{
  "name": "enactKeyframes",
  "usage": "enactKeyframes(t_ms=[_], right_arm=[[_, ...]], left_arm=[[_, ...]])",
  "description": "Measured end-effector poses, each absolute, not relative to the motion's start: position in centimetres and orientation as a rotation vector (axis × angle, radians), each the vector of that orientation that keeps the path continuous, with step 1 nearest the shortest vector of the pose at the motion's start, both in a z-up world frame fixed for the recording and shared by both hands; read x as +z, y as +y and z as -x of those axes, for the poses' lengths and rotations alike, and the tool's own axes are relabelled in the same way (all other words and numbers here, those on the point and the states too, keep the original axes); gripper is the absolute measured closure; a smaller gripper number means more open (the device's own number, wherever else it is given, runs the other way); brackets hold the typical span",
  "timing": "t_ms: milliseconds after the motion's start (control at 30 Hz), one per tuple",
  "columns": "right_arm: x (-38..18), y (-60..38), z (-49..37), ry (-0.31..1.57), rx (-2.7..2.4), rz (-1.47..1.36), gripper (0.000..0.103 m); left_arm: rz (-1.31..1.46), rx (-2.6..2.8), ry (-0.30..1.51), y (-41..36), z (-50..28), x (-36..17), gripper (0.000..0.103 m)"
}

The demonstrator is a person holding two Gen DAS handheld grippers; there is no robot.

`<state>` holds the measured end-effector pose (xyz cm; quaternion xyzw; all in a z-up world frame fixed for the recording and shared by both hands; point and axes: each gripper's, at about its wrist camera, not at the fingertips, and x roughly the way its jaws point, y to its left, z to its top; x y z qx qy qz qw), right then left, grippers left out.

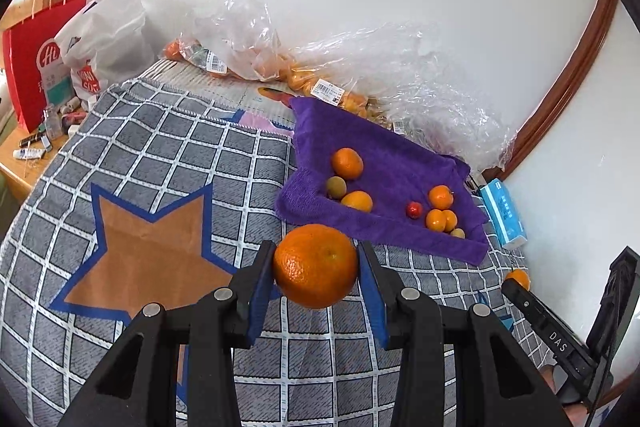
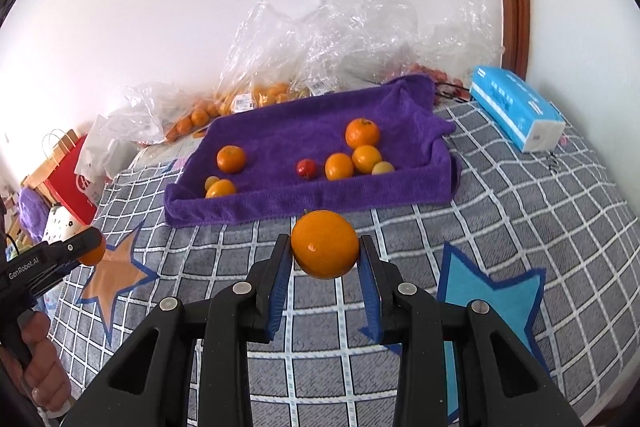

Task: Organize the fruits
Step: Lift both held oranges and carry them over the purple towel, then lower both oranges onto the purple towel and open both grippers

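**Operator:** Nearest the left wrist camera, the left gripper [image 1: 316,267] pinches a large orange [image 1: 315,265] between its blue pads; the fruit hangs clear of the checked blanket [image 1: 168,155]. Confirm the other side.

**Inspector:** Confirmed; the right gripper [image 2: 325,247] is pressed onto a second orange [image 2: 325,243], also held above the blanket; neither fruit touches the cloth.

**Operator:** State the destination.

**Inspector:** By my judgement, the purple towel tray [image 2: 304,205], lying beyond both grippers toward the far wall; it holds several oranges, one small red fruit [image 2: 306,169] and some smaller yellowish or greenish fruits; two loose groups form, one left and one right.

**Operator:** Progress?

**Inspector:** Partly done, as I judge it; fruit already sits in the tray; two oranges are in transit; more fruit remains in the clear plastic bags [image 2: 256,83] along the far wall. Remaining: deposit both oranges; whether the bagged fruit belongs to the task cannot be told.
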<state>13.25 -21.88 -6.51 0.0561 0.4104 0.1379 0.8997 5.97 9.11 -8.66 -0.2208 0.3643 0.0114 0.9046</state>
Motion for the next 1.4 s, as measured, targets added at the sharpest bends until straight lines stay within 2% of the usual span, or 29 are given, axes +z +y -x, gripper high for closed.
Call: enactKeyframes(t_ms=[767,1400], right_arm=[[-3.4,-19.0,-17.2,0.822,0.331,-0.017,0.070],[-4.5,-19.7,-24.2,0.793,0.289,0.035,0.070]], left_arm=[[0.423,-0.013,0.734,8.5,-11.6,-5.4,0.064],[0.438,0.037,0.749,11.2,-16.8,-6.8,0.064]])
